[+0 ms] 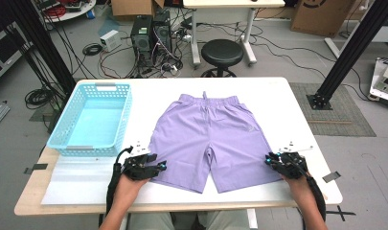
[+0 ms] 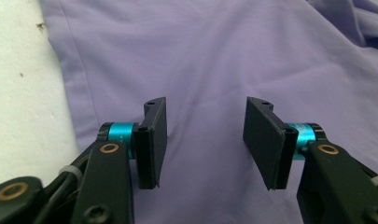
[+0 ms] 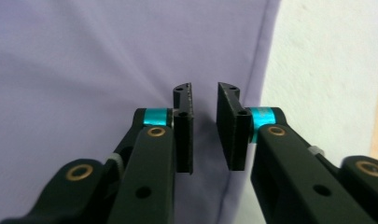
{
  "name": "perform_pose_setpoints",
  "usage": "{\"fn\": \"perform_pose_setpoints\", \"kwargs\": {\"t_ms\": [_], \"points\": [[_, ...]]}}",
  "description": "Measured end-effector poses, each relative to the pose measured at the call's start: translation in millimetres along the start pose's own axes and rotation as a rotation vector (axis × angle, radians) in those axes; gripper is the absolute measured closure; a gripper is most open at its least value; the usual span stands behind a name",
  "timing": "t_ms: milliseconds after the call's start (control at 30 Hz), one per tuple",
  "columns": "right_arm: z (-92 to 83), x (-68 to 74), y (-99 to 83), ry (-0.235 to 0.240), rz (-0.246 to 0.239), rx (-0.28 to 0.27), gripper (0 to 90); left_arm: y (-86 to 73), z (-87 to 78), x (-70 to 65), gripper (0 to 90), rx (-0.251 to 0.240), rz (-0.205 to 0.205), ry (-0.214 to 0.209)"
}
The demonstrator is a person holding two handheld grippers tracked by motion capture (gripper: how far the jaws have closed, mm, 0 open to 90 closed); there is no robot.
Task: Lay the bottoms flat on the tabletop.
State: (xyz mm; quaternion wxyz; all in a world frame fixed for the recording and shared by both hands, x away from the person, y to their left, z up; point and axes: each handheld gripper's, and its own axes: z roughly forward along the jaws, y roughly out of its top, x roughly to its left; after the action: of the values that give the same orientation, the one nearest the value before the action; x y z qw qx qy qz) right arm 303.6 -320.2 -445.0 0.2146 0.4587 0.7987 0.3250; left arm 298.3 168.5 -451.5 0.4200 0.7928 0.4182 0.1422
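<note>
Purple shorts [image 1: 211,139] lie flat on the white table [image 1: 287,96], waistband at the far side and both legs toward me. My left gripper [image 1: 160,166] sits at the outer hem corner of the left leg. In the left gripper view its jaws [image 2: 207,102] stand wide apart over the smooth purple cloth [image 2: 200,46], touching nothing. My right gripper [image 1: 269,159] is at the outer edge of the right leg. In the right gripper view its jaws [image 3: 204,88] are a narrow gap apart above the side hem of the shorts [image 3: 84,60], with no cloth pinched between the pads.
A light blue plastic basket [image 1: 62,127] stands at the table's far left, with nothing in it. Beyond the table are a black stool [image 1: 222,51], computer towers [image 1: 148,36] and floor cables. Bare white tabletop [image 3: 326,70] lies beside the shorts' right edge.
</note>
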Motion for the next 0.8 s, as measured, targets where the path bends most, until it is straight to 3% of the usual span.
{"fn": "perform_pose_setpoints", "kwargs": {"t_ms": [100,233,300,367,533,633,700,800], "points": [[-13.1,-5.2,-4.5,-0.006,0.036,-0.052,72.1,-1.7,-2.3,-1.8,49.7,0.0,0.012,-0.005],[-16.2,-3.3,-10.2,-0.01,0.003,-0.007,78.4,-2.1,-1.8,-3.6,51.5,0.008,0.022,0.0],[-12.7,0.1,-14.9,-0.016,-0.013,0.027,82.5,-2.5,-2.1,-5.6,58.4,0.011,0.033,0.024],[-13.4,0.9,-17.4,-0.013,-0.004,0.012,90.0,-3.4,-2.9,-8.6,64.1,0.013,0.045,0.035],[-17.5,4.1,-18.6,-0.052,-0.05,0.031,90.0,-10.3,-11.6,-13.0,79.9,0.022,0.086,0.041],[-22.7,4.5,-22.0,-0.048,-0.043,0.03,90.0,-13.8,-15.8,-12.7,79.2,0.009,0.071,0.041],[-25.8,6.5,-21.3,-0.027,-0.043,-0.002,85.0,-14.3,-17.4,-10.5,68.9,-0.002,0.049,0.056],[-26.8,16.8,-13.2,0.029,-0.035,-0.055,78.2,-14.0,-20.8,-3.4,61.7,-0.048,0.009,0.065]]}}
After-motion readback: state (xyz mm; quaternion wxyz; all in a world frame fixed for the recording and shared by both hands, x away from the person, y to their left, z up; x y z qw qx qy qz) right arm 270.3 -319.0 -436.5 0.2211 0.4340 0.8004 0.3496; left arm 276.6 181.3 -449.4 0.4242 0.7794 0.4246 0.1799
